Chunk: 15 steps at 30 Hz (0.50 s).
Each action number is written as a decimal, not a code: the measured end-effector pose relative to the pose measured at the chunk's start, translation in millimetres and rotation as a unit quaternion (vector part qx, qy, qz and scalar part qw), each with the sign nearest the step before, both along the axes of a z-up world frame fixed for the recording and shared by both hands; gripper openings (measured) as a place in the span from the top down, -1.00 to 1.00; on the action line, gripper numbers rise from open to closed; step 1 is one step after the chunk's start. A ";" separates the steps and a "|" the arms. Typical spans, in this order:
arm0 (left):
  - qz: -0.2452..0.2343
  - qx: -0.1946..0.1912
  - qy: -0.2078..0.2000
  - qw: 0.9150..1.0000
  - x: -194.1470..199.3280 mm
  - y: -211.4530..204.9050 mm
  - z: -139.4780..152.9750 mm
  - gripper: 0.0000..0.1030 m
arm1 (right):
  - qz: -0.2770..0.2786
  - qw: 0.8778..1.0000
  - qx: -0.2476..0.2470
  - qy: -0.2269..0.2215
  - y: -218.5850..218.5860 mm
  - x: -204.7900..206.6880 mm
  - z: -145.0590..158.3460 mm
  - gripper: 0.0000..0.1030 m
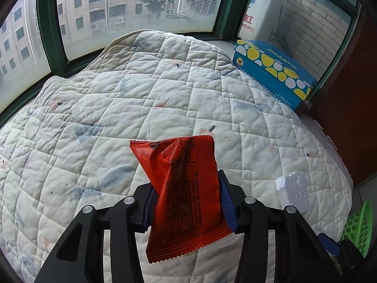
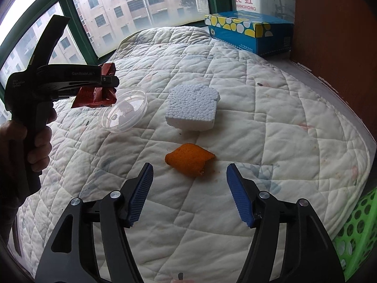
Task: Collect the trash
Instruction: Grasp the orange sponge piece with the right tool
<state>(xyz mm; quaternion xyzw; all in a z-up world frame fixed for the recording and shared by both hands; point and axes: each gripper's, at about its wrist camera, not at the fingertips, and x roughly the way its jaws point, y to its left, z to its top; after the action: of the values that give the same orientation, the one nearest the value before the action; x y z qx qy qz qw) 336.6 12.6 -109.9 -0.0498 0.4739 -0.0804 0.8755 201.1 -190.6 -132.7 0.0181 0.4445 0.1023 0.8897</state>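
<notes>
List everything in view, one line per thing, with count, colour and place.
Snack wrapper: one, red, clamped in the left hand-held gripper, lifted off the quilt.
Orange peel: one, orange, on the quilt just ahead of the right hand-held gripper.
Foam block: one, white, on the quilt beyond the peel.
Plastic lid: one, clear, on the quilt left of the foam block.
Tissue box: one, blue with yellow and white spots, by the window at the far right.
Basket: one, green, at the quilt's near right edge.
Quilt: one, white, covering the surface.
Left hand-held gripper: one, black, shut.
Right hand-held gripper: one, black, open.
</notes>
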 end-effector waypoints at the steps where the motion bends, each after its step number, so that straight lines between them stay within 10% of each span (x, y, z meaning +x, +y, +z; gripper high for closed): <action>1: -0.001 0.001 -0.003 1.000 -1.5 1.0 2.1 0.11 | 0.008 1.000 -0.005 0.000 1.8 2.1 -0.1 -0.26; 15: 0.002 -0.008 -0.013 1.000 -29.5 20.3 14.9 0.12 | 0.050 0.998 -0.040 0.016 12.3 18.5 -11.9 0.26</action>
<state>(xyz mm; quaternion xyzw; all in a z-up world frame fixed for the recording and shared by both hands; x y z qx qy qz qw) 307.1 32.9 -95.1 -0.0564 0.4617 -0.0827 0.8814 219.6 -178.3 -144.5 -0.0382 0.4627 0.1288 0.8763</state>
